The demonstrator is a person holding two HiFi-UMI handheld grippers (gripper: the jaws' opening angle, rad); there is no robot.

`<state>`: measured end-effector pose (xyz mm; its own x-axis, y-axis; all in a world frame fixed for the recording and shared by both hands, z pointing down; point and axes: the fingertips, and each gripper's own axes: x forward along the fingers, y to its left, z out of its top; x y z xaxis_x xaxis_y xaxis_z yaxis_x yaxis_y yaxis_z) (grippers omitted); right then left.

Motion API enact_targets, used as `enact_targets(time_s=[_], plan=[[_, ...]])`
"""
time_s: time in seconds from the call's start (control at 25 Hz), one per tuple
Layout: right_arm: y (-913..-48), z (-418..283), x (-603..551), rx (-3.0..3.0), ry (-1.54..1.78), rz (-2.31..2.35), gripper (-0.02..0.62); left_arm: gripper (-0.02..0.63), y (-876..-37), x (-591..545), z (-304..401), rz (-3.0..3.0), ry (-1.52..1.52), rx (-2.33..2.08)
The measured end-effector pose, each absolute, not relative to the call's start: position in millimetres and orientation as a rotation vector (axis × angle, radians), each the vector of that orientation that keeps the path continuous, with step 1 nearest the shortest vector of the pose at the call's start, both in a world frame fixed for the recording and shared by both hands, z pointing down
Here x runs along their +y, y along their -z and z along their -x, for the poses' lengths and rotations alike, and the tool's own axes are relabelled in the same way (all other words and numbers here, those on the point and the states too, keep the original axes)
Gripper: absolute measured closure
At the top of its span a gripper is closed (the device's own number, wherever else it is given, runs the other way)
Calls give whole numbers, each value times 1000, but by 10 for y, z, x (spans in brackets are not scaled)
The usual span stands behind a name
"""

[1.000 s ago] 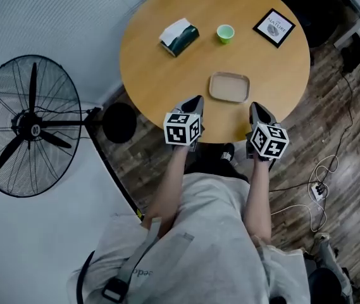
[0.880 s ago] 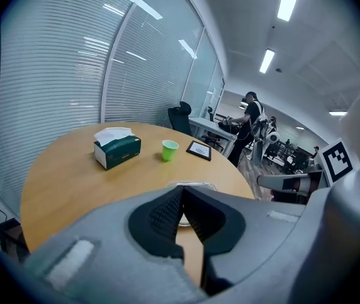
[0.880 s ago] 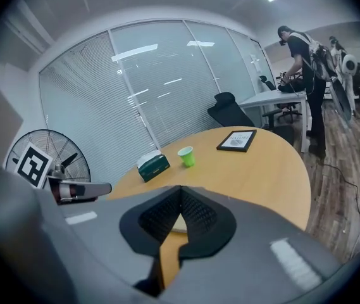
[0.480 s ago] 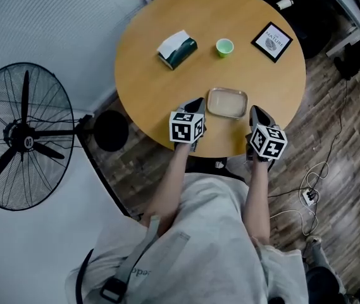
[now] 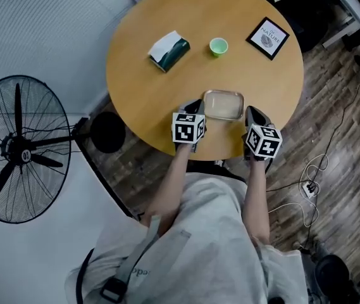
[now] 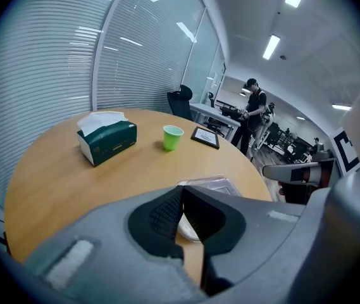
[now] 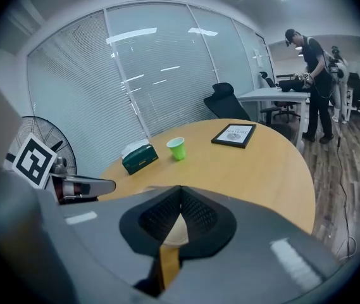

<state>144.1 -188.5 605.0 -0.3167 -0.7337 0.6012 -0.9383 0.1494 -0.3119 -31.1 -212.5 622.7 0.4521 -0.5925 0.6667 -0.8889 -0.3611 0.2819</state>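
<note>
Left hand-held gripper (image 5: 195, 106) hovers over the near edge of the round wooden surface (image 5: 148, 97), its jaws closed tip to tip with nothing between them, as the left gripper view shows (image 6: 180, 189). Right hand-held gripper (image 5: 252, 112) sits at the same near edge, further toward the right edge, and its jaws also meet at the tips and grip nothing (image 7: 180, 189). Between the two lies a shallow, rounded rectangular tray (image 5: 223, 105), pale beige with a clear rim, resting flat just inside the near edge. The left hand-held gripper is just beside the tray's left side and the right one is just beside its near right corner; contact with either cannot be confirmed. In the left gripper view the tray (image 6: 212, 185) appears just beyond and to the right of the closed tips. Well apart from the tray, toward the far edge, stand three items in a loose row: a dark green tissue box (image 5: 169, 49) toward the left edge, a small green cup (image 5: 218, 45) upright near the middle, and a black-framed picture (image 5: 267, 37) lying flat toward the right edge. A large black pedestal fan (image 5: 18, 149) stands on the floor beyond the left edge, and a person (image 7: 309, 68) stands at a desk in the background.
</note>
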Motion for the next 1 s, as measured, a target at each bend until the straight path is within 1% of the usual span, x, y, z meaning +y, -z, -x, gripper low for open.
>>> enact_targets(time_s=[0.08, 0.16, 0.24, 0.4, 0.68, 0.88, 1.0], plan=[[-6107, -1450, -1882, -2114, -950, -1613, 597, 580, -6291, -2123, 283, -2073, -635, -1225], [-6162, -1449, -1881, -2107, -961, -1602, 563, 576, -6350, -2125, 264, -2062, -646, -1216], [-6216, -1458, -1887, -2096, -968, -1594, 558, 571, -6405, -2126, 249, -2051, -656, -1209], [-6313, -1461, -1892, -2090, -990, -1565, 540, 513, -6521, -2116, 192, -2037, -686, -1193], [-6501, -1375, -1871, -2096, -1049, -1494, 439, 421, -6686, -2128, 134, -2013, -724, -1183], [-6600, -1344, -1861, -2094, -1096, -1458, 391, 417, -6711, -2159, 106, -2013, -715, -1180], [-6646, -1303, -1864, -2091, -1114, -1442, 374, 416, -6734, -2171, 114, -2007, -713, -1165]])
